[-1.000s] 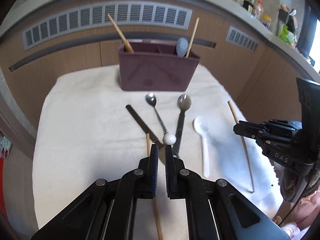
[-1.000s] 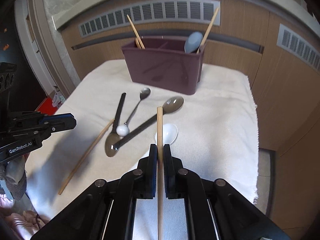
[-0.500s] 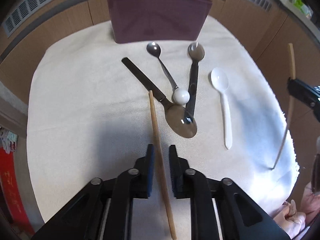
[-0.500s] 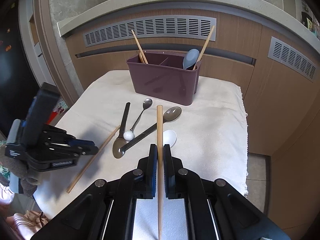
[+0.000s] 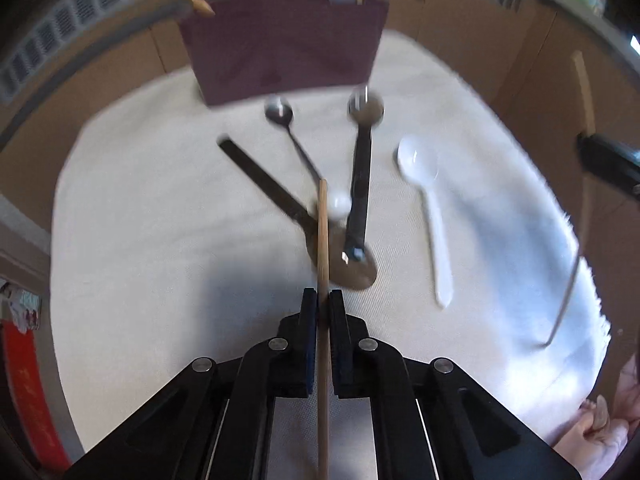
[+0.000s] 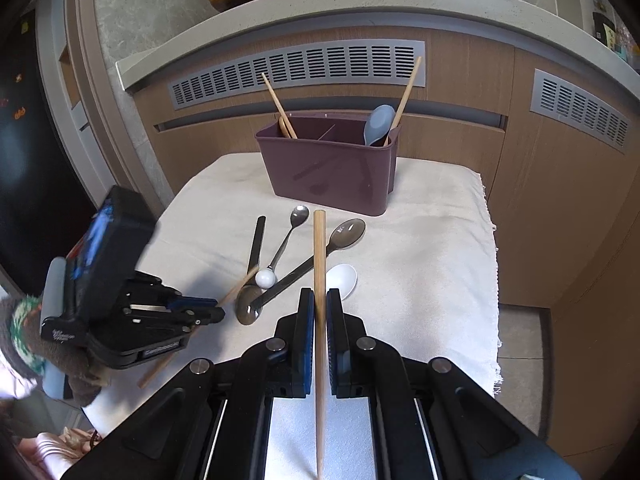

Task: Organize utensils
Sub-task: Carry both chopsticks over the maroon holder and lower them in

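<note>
Your left gripper (image 5: 322,304) pinches a chopstick (image 5: 322,240) between pressed-together pads, its tip over the crossed spoons (image 5: 340,216) on the cloth (image 5: 140,240). Your right gripper (image 6: 319,312) likewise pinches its own chopstick (image 6: 319,264), lifted above the cloth and pointing toward the caddy (image 6: 332,168), which stands at the far edge and already holds two chopsticks and a blue spoon.

Each stick is gripped near its middle with a long free end, so it could pivot between the pads and miss its compartment. Carry the left one low and its tip may catch the ball-ended spoon and scatter the pile. With both arms heading for one caddy, the sticks could also clash.

Half a second ago the left chopstick lay on the cloth between spread pads; now it is clamped and, as far as the blurred left view shows, rising. The right chopstick stays clamped, held higher than a second ago.
</note>
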A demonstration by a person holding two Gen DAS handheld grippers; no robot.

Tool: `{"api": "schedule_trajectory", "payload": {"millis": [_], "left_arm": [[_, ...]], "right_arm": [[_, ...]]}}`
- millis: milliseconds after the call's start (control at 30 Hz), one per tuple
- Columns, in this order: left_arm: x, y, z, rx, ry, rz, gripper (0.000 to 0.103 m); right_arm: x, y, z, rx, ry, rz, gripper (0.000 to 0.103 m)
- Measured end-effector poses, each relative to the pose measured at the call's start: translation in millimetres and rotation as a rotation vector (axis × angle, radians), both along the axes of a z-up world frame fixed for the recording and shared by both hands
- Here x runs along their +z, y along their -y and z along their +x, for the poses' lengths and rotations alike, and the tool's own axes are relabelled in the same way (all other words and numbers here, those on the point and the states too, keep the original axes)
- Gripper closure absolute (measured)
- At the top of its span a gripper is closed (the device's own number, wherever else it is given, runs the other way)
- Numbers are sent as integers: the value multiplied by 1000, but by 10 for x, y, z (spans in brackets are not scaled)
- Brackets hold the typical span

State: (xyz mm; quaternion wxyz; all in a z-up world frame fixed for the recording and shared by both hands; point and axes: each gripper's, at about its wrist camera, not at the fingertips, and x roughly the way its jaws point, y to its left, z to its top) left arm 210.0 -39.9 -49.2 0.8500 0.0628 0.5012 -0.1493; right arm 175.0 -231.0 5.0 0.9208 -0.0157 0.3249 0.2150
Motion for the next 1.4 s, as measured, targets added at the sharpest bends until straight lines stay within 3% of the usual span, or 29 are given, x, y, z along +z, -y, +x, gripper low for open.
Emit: {"api": "schedule_trajectory", "payload": {"millis": [133, 233, 367, 567, 667, 800, 900, 1100, 1400], "left_arm": [[368, -230, -260, 84, 128, -181, 97], [663, -346, -424, 121, 243, -238, 97], [1227, -444, -426, 134, 436, -258, 97], [2301, -455, -31, 135, 722, -329, 97], [2597, -443, 297, 136, 806, -349, 97], [2752, -294, 713, 125, 900, -274, 97], [2731, -274, 987, 148, 934, -250, 97], [2490, -436, 1490, 189, 839, -312, 97], [2117, -521, 1714, 192, 778, -297, 97]], "right_arm": [[73, 36, -67, -12, 16, 12, 97], [173, 74, -112, -22, 39, 29, 97], [599, 90, -114, -46, 151, 37, 97], [1690, 46, 84, -88, 414, 52, 97], [2077, 0, 303, -112, 495, 62, 97], [2272, -123, 636, -130, 532, 51, 97], [2267, -211, 939, -138, 524, 45, 97], [2047, -302, 1451, -123, 445, 51, 97], [1603, -385, 1922, -121, 327, 39, 97]]}}
